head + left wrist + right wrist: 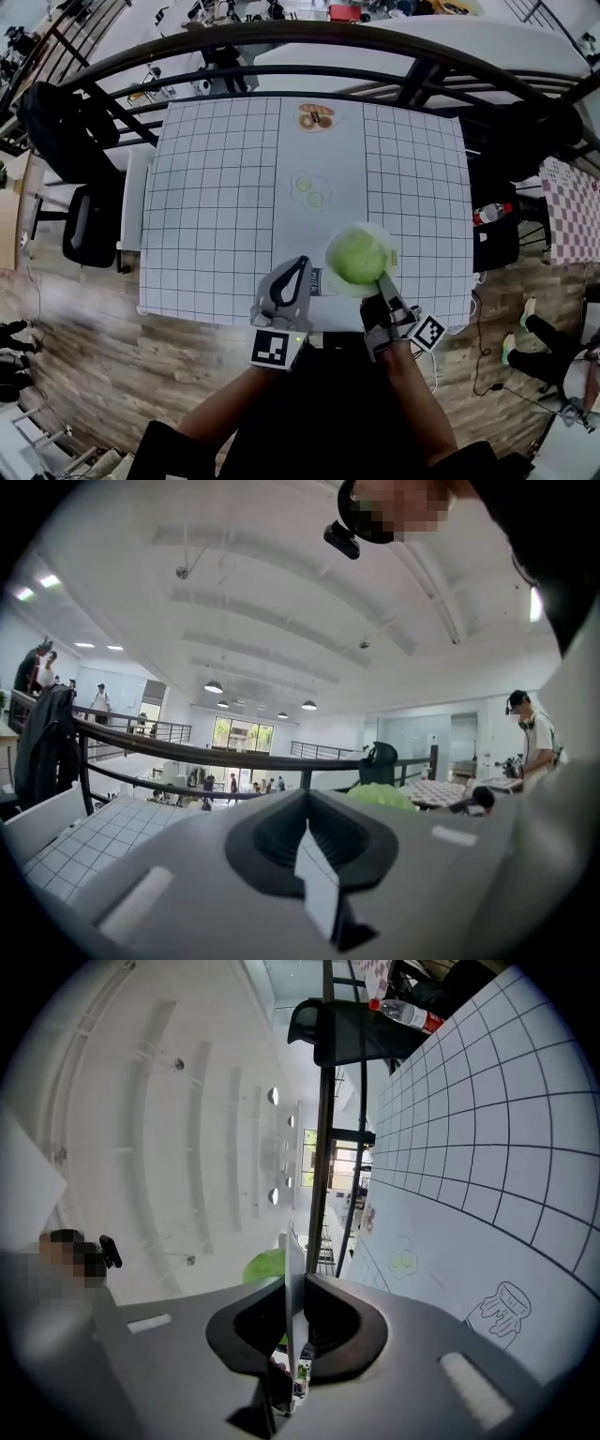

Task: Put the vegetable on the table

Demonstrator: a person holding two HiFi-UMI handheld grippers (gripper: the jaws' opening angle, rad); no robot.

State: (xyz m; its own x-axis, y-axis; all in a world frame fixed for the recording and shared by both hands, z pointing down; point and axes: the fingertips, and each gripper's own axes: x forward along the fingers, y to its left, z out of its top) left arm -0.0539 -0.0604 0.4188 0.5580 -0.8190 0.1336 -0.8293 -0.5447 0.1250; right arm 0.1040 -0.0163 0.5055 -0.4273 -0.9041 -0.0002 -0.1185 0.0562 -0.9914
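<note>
The table, covered in a white gridded cloth, fills the middle of the head view. Over its near right part sits a white plate carrying the round green vegetable; I cannot tell whether the plate touches the cloth. The right gripper is clamped on the plate's near rim. Just beside it, the left gripper has its jaws pressed together, holding nothing.
</note>
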